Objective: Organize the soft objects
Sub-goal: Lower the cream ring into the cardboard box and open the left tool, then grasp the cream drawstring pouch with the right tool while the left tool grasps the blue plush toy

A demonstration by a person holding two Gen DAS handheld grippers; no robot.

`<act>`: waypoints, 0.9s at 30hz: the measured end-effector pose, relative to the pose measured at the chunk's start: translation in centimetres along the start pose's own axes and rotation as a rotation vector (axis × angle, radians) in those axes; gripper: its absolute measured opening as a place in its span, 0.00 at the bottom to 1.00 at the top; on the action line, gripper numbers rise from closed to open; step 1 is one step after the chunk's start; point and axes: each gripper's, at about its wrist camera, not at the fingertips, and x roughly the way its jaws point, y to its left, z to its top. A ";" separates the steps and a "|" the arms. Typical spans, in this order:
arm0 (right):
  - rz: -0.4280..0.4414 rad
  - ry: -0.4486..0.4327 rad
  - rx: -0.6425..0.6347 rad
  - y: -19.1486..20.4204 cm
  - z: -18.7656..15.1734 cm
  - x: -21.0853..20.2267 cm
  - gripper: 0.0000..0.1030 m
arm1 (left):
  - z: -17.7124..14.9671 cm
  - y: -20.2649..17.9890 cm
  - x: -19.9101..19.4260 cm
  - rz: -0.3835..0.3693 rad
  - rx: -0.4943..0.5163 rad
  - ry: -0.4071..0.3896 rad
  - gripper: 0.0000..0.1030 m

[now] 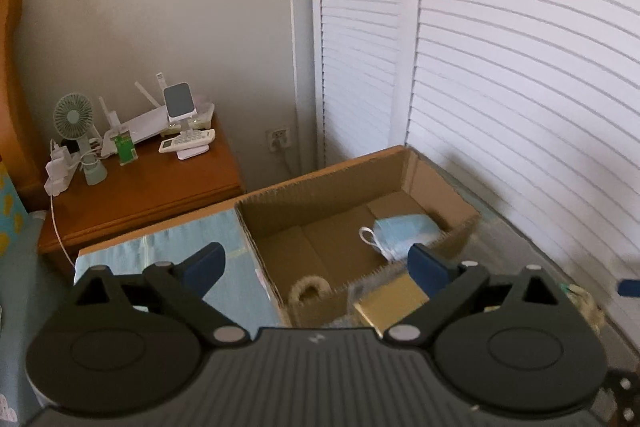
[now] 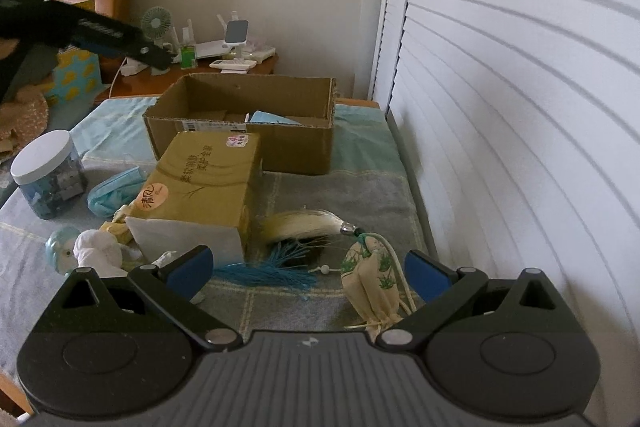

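An open cardboard box sits on the bed with a light blue face mask inside. My left gripper is open and empty, held above the box's near wall. My right gripper is open and empty, low over the bed, with a cream sachet with green print between its fingers. A blue tassel and a white tassel lie ahead. Another blue mask and a white soft toy lie left of a yellow tissue pack.
A jar with a white lid stands at the left on the bed. A wooden nightstand holds a small fan, a router and a remote. White louvred doors run along the right. The left gripper shows in the right wrist view.
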 end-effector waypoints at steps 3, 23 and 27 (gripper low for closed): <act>0.012 -0.014 0.002 -0.2 -0.4 0.2 1.00 | -1.2 -0.1 -1.8 -0.017 -0.019 -0.019 0.97; 0.102 0.040 0.005 0.4 -2.1 2.3 0.83 | -10.0 -2.8 -5.3 -0.046 -0.115 -0.015 0.99; 0.022 0.012 0.024 -0.3 -2.0 1.4 0.83 | -10.8 -2.8 -5.0 -0.069 -0.124 0.002 0.99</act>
